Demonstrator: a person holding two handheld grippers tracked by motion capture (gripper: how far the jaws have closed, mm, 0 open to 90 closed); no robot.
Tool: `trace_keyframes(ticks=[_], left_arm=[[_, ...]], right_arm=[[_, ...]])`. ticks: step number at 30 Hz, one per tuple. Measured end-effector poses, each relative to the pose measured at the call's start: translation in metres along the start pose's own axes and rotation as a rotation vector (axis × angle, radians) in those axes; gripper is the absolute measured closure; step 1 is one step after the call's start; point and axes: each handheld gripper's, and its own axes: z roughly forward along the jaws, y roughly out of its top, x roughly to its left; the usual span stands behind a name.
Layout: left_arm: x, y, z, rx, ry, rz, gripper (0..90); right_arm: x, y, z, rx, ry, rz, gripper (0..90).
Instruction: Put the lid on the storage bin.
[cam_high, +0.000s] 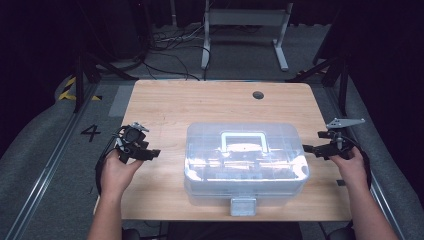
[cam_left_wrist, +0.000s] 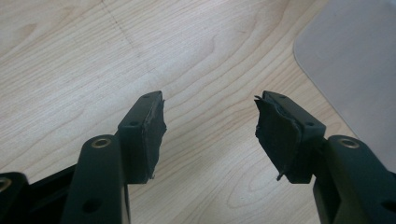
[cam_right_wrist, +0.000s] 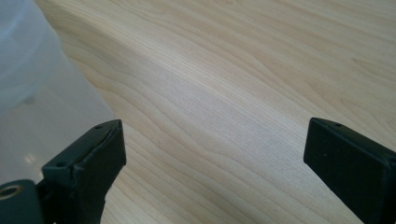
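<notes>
step: approach, nothing gripped yet
left tool: jaws apart, empty, over bare counter just left of box
right tool: jaws wide apart, empty, near box's right end
box: clear plastic case, mid-counter, lid shut, white handle on top, front latch down
next: prob. bring both tools in to the box ends or latch

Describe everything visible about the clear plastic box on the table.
The clear plastic storage box is rectangular with rounded corners, translucent, its lid shut. A pale handle lies flat in the lid and a front latch hangs over the wooden table edge. Blurred contents show inside. It sits upright at centre front; neither gripper touches it.
</notes>
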Motion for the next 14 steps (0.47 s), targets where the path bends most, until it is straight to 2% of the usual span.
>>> trace_keyframes(ticks=[5, 14], left_arm=[[0.001, -0.001, 0.006, 0.001, -0.012, 0.001, 41.2], [0.002, -0.005, 0.012, -0.017, -0.014, -0.005, 39.8]], right_arm=[[-0.004, -0.007, 0.013, 0.019, -0.001, 0.014, 1.2], [-0.003, -0.017, 0.024, 0.024, 0.001, 0.019, 0.2]])
